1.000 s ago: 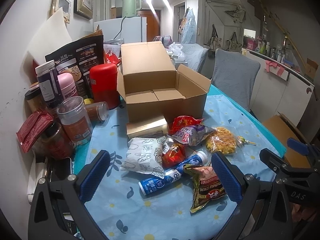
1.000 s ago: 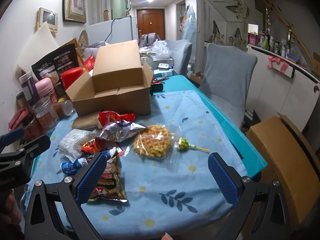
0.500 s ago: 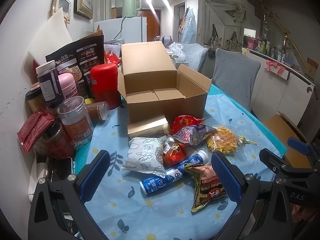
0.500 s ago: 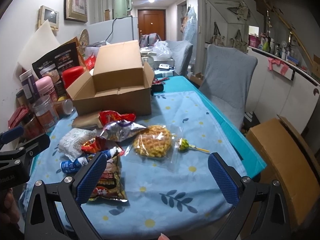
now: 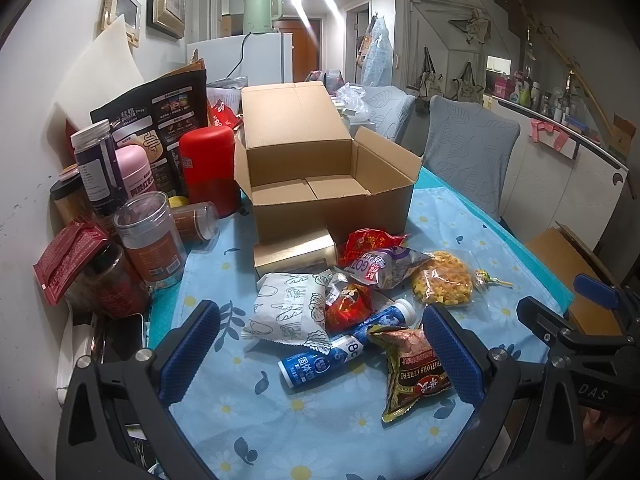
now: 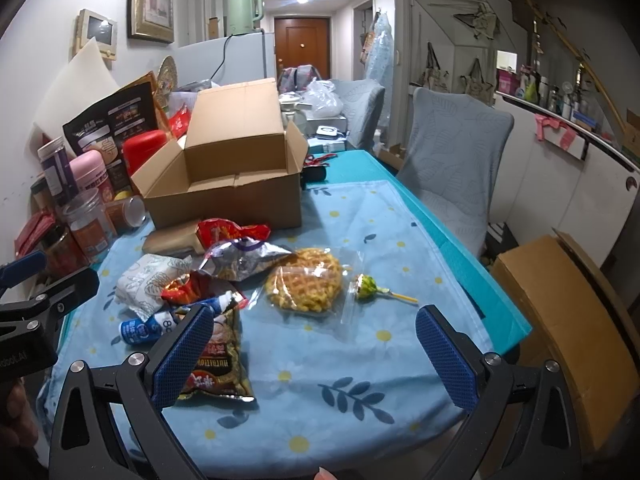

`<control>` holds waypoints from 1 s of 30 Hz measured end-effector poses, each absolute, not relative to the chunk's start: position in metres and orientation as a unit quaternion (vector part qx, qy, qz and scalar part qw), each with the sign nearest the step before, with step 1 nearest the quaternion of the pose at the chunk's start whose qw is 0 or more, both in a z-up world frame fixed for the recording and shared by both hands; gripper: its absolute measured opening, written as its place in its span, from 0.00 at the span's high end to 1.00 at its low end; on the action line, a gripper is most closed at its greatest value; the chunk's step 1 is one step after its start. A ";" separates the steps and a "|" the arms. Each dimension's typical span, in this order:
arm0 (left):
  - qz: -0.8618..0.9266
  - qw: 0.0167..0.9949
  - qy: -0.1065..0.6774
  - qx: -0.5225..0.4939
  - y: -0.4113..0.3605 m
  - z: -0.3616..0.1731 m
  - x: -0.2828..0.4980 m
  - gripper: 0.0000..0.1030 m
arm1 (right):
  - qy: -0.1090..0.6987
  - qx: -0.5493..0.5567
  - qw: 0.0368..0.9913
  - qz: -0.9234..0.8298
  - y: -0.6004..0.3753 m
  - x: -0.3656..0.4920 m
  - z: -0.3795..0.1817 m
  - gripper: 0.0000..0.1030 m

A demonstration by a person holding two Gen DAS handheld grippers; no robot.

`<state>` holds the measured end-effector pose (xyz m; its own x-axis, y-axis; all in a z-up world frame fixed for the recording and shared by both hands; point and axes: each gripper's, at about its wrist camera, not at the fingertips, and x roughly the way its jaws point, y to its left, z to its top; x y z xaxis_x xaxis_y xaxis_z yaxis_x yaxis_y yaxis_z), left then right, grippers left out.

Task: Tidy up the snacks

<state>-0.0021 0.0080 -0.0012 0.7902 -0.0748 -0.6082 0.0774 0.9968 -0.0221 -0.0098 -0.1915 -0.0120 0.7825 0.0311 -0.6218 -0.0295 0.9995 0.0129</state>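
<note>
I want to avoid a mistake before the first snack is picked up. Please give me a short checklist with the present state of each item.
1. Left tongs open and holding nothing: ok.
2. Right tongs open and holding nothing: ok.
3. Cardboard box open, with free room inside: ok; nothing is visible in it.
4. Snacks separated for a clean grasp: not ok; the blue tube lies partly under the white bag and the brown packet.
5. Waffle bag and lollipop free of the pile: ok.
6. Path from the pile to the box clear: cannot tell; the gold box lies close in front.
</note>
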 end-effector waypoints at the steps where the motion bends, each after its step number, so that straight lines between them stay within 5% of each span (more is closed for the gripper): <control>1: -0.041 0.946 0.322 0.002 0.008 -0.001 -0.002 0.00 | 0.329 0.001 0.944 0.016 -0.192 -0.010 -0.012 0.00; 30: -0.038 0.946 0.323 -0.005 0.011 -0.001 -0.006 0.00 | 0.327 -0.002 0.945 0.028 -0.186 -0.011 -0.010 0.00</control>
